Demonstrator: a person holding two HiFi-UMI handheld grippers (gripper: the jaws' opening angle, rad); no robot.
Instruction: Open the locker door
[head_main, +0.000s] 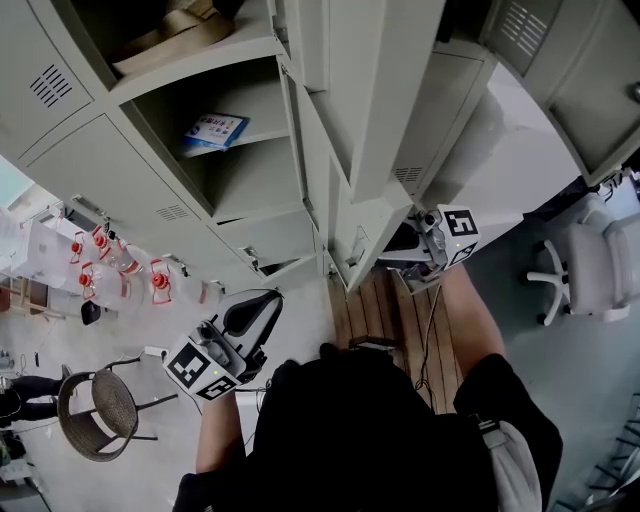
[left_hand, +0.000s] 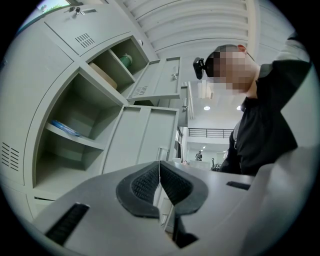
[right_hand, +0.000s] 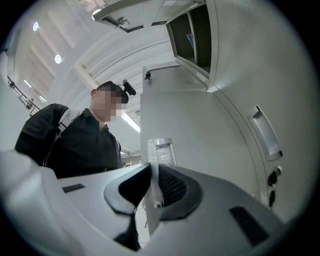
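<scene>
Two grippers are noted. Nearest, the left gripper (left_hand: 159, 169) is held low and well apart from the lockers. Its black ribbed pads (left_hand: 145, 182) are pressed together with nothing between them.

Farther and to the right, the right gripper (right_hand: 152, 182) is clamped on the thin free edge of the pale grey sheet-metal locker door (right_hand: 200, 130). That edge is pinched between the two pads, just below a small bright metal tab (right_hand: 161, 147). A recessed handle (right_hand: 265, 134) is seen on the door face to the right of the pinched edge. The door is judged to be partly swung out from the cabinet front, so the opening is under way but not finished.

Risks, as judged:
- Only a narrow, smooth strip of metal is held, so the pads could slide off it if the pull is not kept along the door's arc.
- A long open door of a neighbouring locker (head_main: 385, 100) hangs just beside the held one and could be struck if the swing is carried wide.

Farther left, containers:
- An open locker compartment (head_main: 250, 180) is seen, with a blue-and-white printed packet (head_main: 214, 129) lying flat on its inner shelf. The space below that shelf appears bare.
- In the compartment above (head_main: 105, 20), a tan flattish bundle (head_main: 185, 28) is lodged.
- In the left gripper view a green object (left_hand: 127, 59) is seen in a farther compartment. What it is cannot be told.
</scene>
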